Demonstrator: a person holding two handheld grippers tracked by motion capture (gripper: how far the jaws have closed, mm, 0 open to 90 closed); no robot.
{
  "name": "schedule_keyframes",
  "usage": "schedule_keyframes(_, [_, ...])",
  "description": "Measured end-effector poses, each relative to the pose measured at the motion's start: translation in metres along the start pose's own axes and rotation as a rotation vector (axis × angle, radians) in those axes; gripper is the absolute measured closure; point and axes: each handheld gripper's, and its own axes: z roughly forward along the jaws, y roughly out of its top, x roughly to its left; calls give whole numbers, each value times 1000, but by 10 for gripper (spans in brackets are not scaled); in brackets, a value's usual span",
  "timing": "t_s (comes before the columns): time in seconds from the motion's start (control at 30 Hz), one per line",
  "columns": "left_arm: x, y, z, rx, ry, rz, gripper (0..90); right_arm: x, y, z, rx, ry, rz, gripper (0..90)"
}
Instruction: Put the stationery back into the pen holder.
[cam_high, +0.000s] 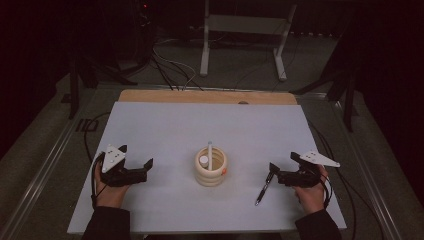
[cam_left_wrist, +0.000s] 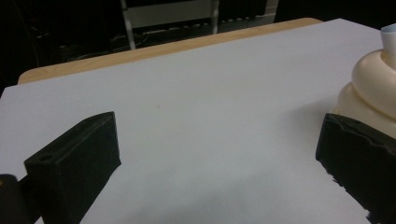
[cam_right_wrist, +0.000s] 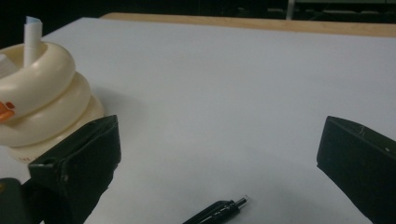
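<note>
**Open right claw poised over a black pen on a white desk**

The right claw, held in a person's hand at the right of the high view, has its two black jaws spread wide and grips nothing. In the right gripper view a black pen lies flat on the desk between those jaws, close to the camera, its small metal tip pointing away. From above, the pen lies slightly slanted, its upper end just beside the claw's jaws and its lower end nearer the front edge of the desk.

The pen looks light, stiff and thin, with a smooth glossy barrel that would probably slip or roll if pinched off centre. The soundest hold seems to be across the middle of the barrel, jaws square to its length and brought low to the desk.

To the left, near the centre of the desk, stands a cream holder shaped like stacked rings, with a white stick rising upright from it and a small orange mark on its side.

Further left, the left claw rests with its jaws likewise wide apart and empty, the holder just beyond one jaw.
</note>
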Motion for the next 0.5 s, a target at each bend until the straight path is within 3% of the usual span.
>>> schedule_keyframes(0.5, [1,-1,-2,1,9,-10,2,12,-6,3,99,-46,5,0])
